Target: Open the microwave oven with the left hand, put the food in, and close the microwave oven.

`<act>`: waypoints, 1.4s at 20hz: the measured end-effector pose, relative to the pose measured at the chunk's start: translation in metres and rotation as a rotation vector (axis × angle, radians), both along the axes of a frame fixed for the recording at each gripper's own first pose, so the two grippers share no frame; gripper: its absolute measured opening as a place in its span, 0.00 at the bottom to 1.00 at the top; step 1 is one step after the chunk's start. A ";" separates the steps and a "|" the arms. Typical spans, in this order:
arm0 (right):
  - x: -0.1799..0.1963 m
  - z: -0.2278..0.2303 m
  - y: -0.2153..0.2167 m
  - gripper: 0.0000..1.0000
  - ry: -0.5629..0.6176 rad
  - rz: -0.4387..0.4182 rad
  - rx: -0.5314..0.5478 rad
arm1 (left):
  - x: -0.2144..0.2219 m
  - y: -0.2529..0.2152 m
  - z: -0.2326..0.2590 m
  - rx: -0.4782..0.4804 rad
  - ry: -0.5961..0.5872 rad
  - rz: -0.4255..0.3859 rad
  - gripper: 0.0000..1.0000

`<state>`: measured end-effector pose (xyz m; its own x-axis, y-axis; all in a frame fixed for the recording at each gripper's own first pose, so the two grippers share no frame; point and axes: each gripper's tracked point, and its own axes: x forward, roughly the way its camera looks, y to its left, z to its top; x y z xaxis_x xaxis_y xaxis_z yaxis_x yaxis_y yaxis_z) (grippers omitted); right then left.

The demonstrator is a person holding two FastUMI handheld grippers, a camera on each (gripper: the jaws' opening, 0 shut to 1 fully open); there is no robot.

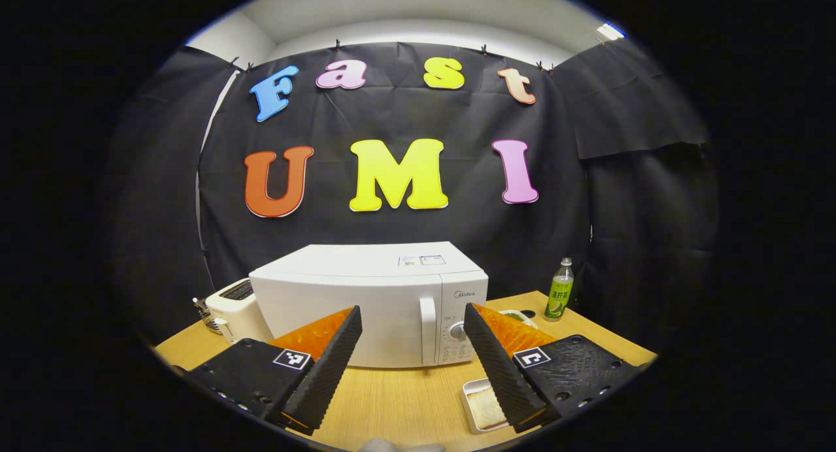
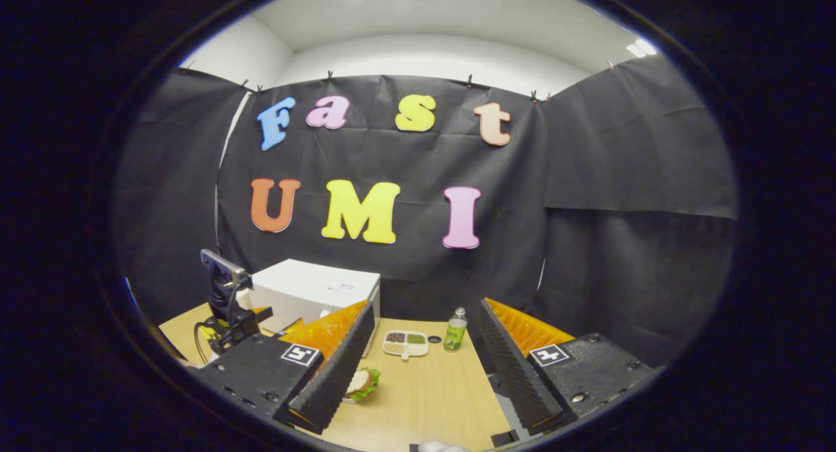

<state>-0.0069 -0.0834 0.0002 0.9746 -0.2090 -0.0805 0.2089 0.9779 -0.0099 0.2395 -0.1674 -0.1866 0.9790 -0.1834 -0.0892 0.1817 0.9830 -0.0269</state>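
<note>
The white microwave [image 1: 366, 302] stands shut on the wooden table, its vertical handle [image 1: 428, 328] right of the door. My left gripper [image 1: 411, 308] hovers open in front of it, a short way off, holding nothing. A white tray with a bread slice [image 1: 483, 406] lies near its right finger. In the right gripper view the microwave [image 2: 313, 292] is at the far left. A sandwich with lettuce [image 2: 362, 381] lies on the table, half hidden by a finger of my open, empty right gripper [image 2: 428, 305]. The left gripper's mount [image 2: 222, 289] shows at the left.
A white toaster [image 1: 232, 308] stands left of the microwave. A green bottle [image 1: 560, 298] stands at the back right, also seen as the bottle [image 2: 455, 331]. A divided dish of grains [image 2: 405, 343] lies next to it. Bare table [image 1: 405, 393] lies before the microwave.
</note>
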 end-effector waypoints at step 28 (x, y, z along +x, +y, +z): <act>-0.014 -0.024 -0.025 1.00 0.105 0.000 -0.050 | 0.064 -0.037 -0.095 -0.064 0.047 -0.086 0.01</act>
